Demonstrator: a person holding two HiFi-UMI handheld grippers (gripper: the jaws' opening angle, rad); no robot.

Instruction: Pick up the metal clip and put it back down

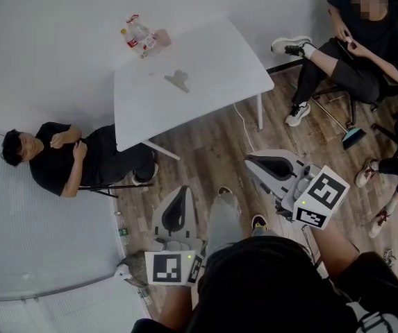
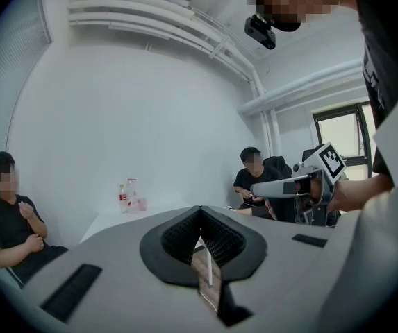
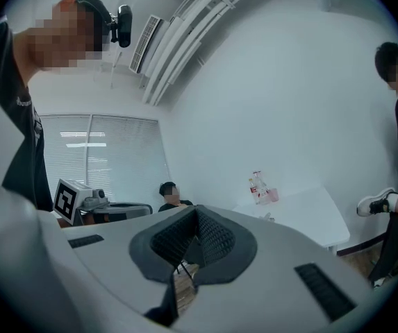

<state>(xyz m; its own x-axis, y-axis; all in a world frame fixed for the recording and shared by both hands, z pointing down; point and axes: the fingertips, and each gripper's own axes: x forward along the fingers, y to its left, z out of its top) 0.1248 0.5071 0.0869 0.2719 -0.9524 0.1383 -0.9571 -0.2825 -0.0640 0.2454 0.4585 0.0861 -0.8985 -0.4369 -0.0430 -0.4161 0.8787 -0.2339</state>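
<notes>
Metal clip: the metal clip [image 1: 178, 80] is lying flat on the white desk [image 1: 205, 61], toward its left half. It is just near of the bottles [image 1: 139, 37] that are standing at the far-left corner, but apart from them.
Long axis: it seems to be running slantwise across the desk, from far-left to near-right. The clip is showing too small to be sure which end is the handle.
Left hand-held gripper: the left hand-held gripper [image 1: 181, 193] is hanging over the wooden floor [image 1: 212, 144], well apart from the desk. Its jaws are pressed together at the tips and are pinching nothing.
Right hand-held gripper: the right hand-held gripper [image 1: 254, 161] is also hanging over the floor, to the right of the other one. Its jaws are pressed together too, with nothing between them.
Direction to the clip: from the left hand-held gripper the clip is lying almost straight on the far side. From the right one it is lying far and to the left.
Nearer hand: neither is looking clearly nearer. I am judging that the left one is aiming more directly at the clip.
Step in hand: the approach is only beginning, and the clip is not yet touched. The jaws are needing to open before any grasp.
People: one person [image 1: 53, 158] is sitting at the left of the desk, and another person [image 1: 358, 47] at the far right.
</notes>
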